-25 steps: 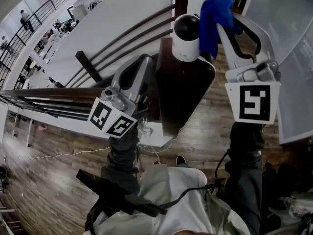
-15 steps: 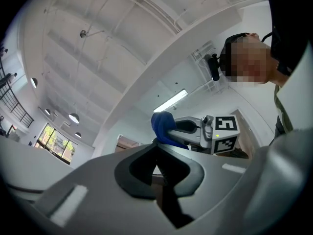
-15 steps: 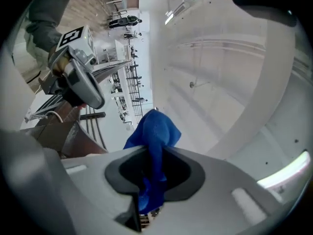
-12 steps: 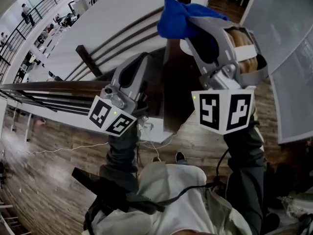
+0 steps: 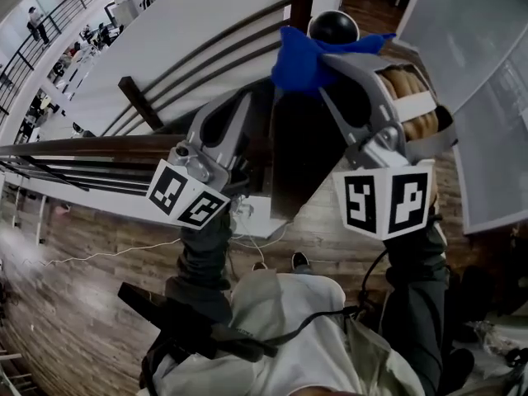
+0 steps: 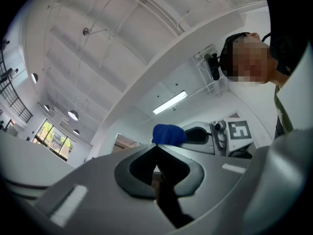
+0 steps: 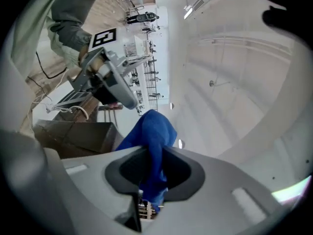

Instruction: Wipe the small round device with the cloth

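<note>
The narrow dark counter [image 5: 290, 167] is dropping off to floor at both edges. We are seeing the small round device [image 5: 333, 26] sitting at 12 o'clock, the right hand-held gripper [image 5: 323, 63] clenching the blue cloth [image 5: 299, 58] just beside it, and the left hand-held gripper [image 5: 246, 101] angling up at 11, clenched on nothing.

- The head view looks evenly and brightly lit to me, with no hard shadows; its edges bow, and the wooden floor [image 5: 58, 304] at lower left goes soft.
- In the left gripper view a strip light [image 6: 169, 102] and round ceiling lamps [image 6: 73, 115] glow white, and the windows [image 6: 55, 137] are overexposed.
- Both gripper views are fisheye, ringed by black corners.
- The left gripper [image 6: 156, 147] and right gripper [image 7: 151, 153] sit close to their lenses, blurred and shaded.
- The blue cloth [image 7: 154, 131] stays saturated against a washed-out pale ceiling.
</note>
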